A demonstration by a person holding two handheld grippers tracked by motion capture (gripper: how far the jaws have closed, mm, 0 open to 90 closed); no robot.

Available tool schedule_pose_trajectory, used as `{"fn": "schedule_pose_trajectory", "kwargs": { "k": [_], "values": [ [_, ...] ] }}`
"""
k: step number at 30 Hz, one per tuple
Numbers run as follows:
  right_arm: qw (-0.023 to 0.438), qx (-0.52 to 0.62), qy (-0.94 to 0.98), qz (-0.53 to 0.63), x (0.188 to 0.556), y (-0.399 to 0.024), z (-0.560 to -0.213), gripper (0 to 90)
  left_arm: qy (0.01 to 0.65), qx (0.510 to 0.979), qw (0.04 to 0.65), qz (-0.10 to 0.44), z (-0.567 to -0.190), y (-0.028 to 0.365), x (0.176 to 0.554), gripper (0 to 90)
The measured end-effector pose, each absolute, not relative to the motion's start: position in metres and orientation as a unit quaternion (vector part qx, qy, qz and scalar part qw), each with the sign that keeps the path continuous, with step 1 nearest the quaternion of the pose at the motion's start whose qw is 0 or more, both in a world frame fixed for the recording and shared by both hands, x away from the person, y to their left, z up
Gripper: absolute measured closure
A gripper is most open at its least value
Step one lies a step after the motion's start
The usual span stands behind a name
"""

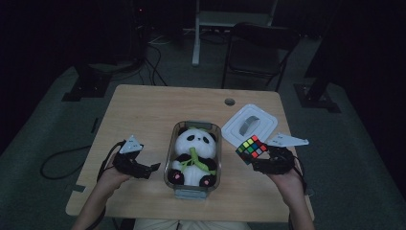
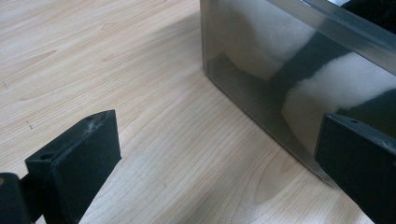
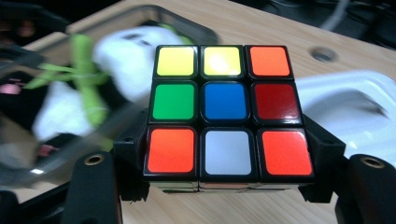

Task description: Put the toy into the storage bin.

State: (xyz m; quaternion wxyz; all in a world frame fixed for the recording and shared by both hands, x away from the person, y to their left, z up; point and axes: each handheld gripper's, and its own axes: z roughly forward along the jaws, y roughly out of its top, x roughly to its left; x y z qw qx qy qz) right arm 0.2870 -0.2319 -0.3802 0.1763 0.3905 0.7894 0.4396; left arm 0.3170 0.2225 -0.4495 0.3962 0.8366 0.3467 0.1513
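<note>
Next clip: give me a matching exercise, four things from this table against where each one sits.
Things:
1. puzzle cube
2. plush panda
3. white lid
4. left tool

Places:
A. flat on the table, right of the container
B. inside the clear container
C. open beside the container's left wall
D. clamped in the right tool

Pairs: 1-D, 2-B, 3-A, 4-C

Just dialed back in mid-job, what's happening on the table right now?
The right hand-held gripper is clamped on a scrambled puzzle cube, held beside the clear container with the plush panda inside. The left hand-held gripper sits open at the container's other side, holding nothing. The white lid lies behind on the table.
</note>
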Motion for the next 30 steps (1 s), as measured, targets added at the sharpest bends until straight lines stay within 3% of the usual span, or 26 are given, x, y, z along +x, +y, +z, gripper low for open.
{"fn": "schedule_pose_trajectory", "kwargs": {
  "k": [9,12,19,26,30],
  "values": [
    [0.151,0.324,0.812,0.462,0.283,-0.191,-0.364,33.8,0.345,0.835,0.399,0.153,-0.446,0.222,0.317,1.2],
    [0.121,0.280,0.833,0.462,0.282,-0.161,-0.364,33.7,0.344,0.835,0.398,0.157,-0.444,0.222,0.317,1.2],
    [0.080,0.228,0.862,0.445,0.284,-0.115,-0.377,33.7,0.340,0.835,0.403,0.155,-0.436,0.220,0.314,3.8],
    [0.043,0.197,0.886,0.418,0.281,-0.095,-0.393,33.7,0.323,0.839,0.409,0.159,-0.424,0.212,0.308,4.3],
    [0.045,0.195,0.893,0.404,0.281,-0.091,-0.399,33.7,0.311,0.842,0.412,0.159,-0.418,0.206,0.304,4.4]
  ]
}}
